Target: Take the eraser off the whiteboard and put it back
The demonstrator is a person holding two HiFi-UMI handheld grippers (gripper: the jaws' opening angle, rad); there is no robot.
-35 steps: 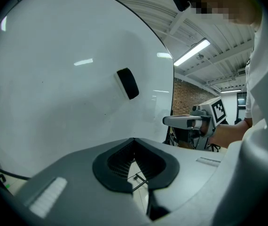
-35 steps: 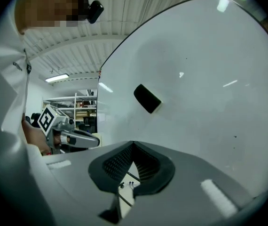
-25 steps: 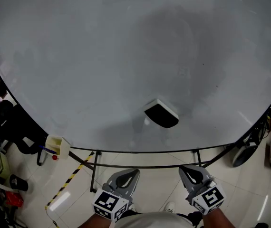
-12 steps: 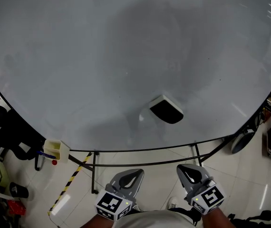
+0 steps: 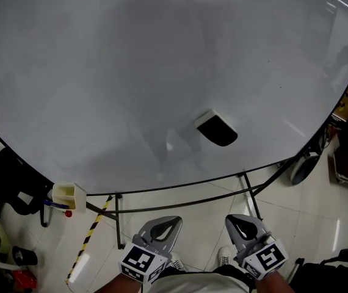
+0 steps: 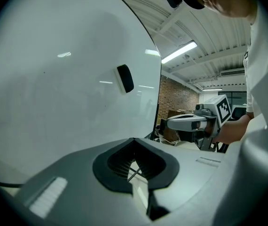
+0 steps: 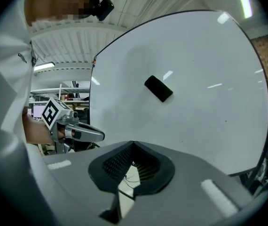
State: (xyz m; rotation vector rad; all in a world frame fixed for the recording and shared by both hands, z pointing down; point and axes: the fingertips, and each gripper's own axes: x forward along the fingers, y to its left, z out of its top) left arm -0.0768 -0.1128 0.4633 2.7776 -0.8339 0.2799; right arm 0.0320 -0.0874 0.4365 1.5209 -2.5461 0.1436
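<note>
White gloss fills the head view: the whiteboard [image 5: 101, 72] has swung a little across the picture over the last second, its lower edge now tilting up toward 3 o'clock. This looks like the person shifting stance rather than reaching.

Both tools stay low at 6 o'clock, well short of the board. The left gripper [image 5: 165, 224] and the right gripper [image 5: 241, 223] each have their jaws clenched together on nothing.

The eraser [image 5: 216, 129] clings to the board, untouched, at about 12 o'clock from the right gripper, and sits slightly higher in the view than before. The take-off step has probably not begun, and a jaw must open first.
</note>
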